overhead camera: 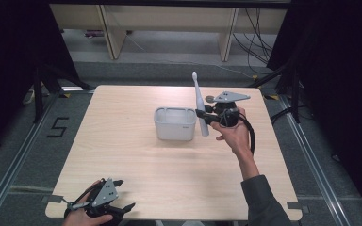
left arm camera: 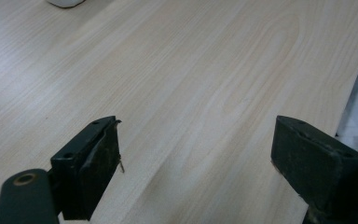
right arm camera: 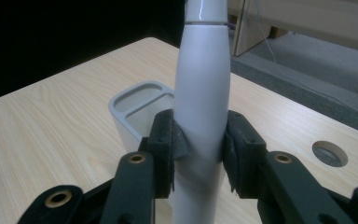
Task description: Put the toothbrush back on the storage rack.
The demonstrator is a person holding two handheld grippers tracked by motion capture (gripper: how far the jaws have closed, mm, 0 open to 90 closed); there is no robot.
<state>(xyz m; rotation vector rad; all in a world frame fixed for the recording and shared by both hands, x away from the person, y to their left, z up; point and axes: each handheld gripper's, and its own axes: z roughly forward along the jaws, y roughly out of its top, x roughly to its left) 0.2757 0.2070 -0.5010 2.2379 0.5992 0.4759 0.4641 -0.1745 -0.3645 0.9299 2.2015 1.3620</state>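
Toothbrush [overhead camera: 199,104], one, white, upright just right of one grey two-compartment holder [overhead camera: 175,123] mid-table [overhead camera: 122,155], pinched at its handle by right gripper [overhead camera: 201,115]; left gripper [overhead camera: 125,194] spread wide, empty, near front edge.

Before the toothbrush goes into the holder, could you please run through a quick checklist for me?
1. Right gripper shut on toothbrush: ok.
2. Toothbrush upright, head on top: ok.
3. Toothbrush above the holder opening: not ok, it stands beside the right wall.
4. Holder upright on table: ok.
5. Holder compartments free: cannot tell.
6. Left gripper open, far away at the near edge: ok.
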